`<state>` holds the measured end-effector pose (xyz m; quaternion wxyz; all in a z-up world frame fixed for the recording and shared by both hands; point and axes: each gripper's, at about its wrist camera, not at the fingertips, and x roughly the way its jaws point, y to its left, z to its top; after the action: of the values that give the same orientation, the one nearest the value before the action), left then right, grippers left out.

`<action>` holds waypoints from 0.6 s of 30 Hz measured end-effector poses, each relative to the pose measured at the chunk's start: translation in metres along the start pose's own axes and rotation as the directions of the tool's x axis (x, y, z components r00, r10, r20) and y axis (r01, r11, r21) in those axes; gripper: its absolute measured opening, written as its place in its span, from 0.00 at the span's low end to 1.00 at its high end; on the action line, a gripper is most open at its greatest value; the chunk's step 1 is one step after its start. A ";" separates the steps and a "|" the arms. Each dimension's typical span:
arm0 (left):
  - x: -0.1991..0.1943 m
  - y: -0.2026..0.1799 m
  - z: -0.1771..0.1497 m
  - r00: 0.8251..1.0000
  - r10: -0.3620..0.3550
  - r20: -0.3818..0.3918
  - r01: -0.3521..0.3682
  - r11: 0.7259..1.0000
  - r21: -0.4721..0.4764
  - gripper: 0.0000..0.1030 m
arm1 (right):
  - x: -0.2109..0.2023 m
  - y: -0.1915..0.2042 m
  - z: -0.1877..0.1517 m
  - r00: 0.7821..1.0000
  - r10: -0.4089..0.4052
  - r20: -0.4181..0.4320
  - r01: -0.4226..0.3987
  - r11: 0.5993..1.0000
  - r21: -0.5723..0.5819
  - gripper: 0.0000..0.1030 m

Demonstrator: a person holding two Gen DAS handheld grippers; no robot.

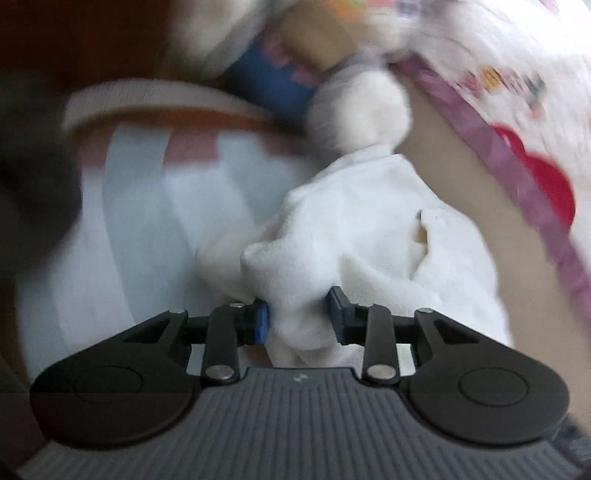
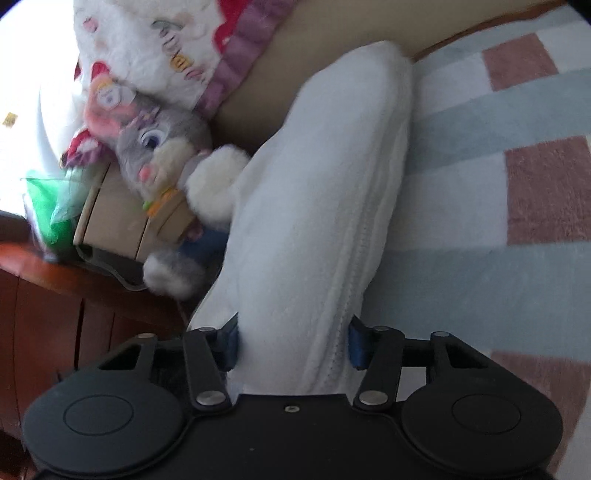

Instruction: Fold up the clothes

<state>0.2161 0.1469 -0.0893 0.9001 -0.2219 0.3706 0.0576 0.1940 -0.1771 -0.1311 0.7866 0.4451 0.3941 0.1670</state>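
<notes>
A white fleece garment (image 1: 354,229) hangs bunched above a bed with a pale blue, white and pink checked blanket (image 1: 147,206). My left gripper (image 1: 300,314) is shut on a bunched end of the garment, blue pads pressing either side. In the right wrist view the same white garment (image 2: 317,192) stretches away as a long fold with a seam along its right side. My right gripper (image 2: 293,343) is shut on its near end.
A grey plush rabbit (image 2: 166,147) lies against a tan headboard (image 2: 325,33) with a white printed quilt with purple trim (image 2: 155,48). A cardboard box (image 2: 122,221) and green bag (image 2: 51,206) sit on a red-brown wooden cabinet (image 2: 55,317). The checked blanket (image 2: 498,177) spreads right.
</notes>
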 end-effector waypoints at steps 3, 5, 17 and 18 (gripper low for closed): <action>0.001 -0.008 0.002 0.990 0.135 0.028 -0.137 0.984 0.112 0.26 | 0.013 0.007 -0.012 0.993 -0.040 -0.114 0.041 0.999 0.009 0.57; 0.006 -0.004 -0.002 0.986 0.167 0.005 -0.167 0.982 0.091 0.27 | 0.018 0.006 -0.021 0.993 -0.050 -0.111 0.046 0.998 -0.038 0.58; -0.059 -0.043 -0.001 0.926 0.260 0.274 -0.325 0.917 0.231 0.31 | -0.056 -0.054 0.040 0.993 0.011 0.117 0.003 0.993 -0.122 0.80; -0.058 -0.047 -0.001 0.951 0.193 0.242 -0.254 0.934 0.253 0.31 | -0.052 -0.058 0.051 0.993 0.002 0.121 0.010 0.995 -0.095 0.80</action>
<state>0.1869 0.1082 -0.0331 0.9444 -0.0407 0.2991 0.1304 0.1951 -0.2701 -0.1398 0.8298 0.4153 0.3381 0.1568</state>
